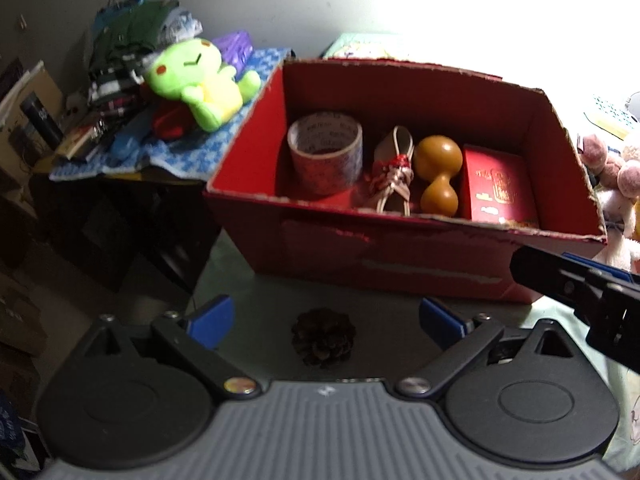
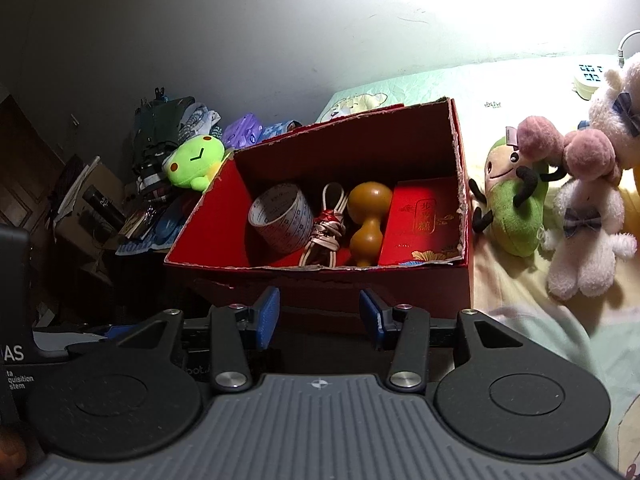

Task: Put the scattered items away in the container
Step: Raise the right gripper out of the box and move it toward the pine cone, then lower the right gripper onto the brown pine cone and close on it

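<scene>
A red cardboard box stands open on the bed. Inside lie a roll of tape, a knotted cord bundle, a brown gourd and a red packet. A dark pinecone lies on the bed in front of the box, between the jaws of my open left gripper. My right gripper is open and empty, just before the box's near wall; it also shows in the left wrist view.
A green plush frog and piled clutter lie on a side table left of the box. Several plush toys lie on the bed to the right. A dark drop to the floor is on the left.
</scene>
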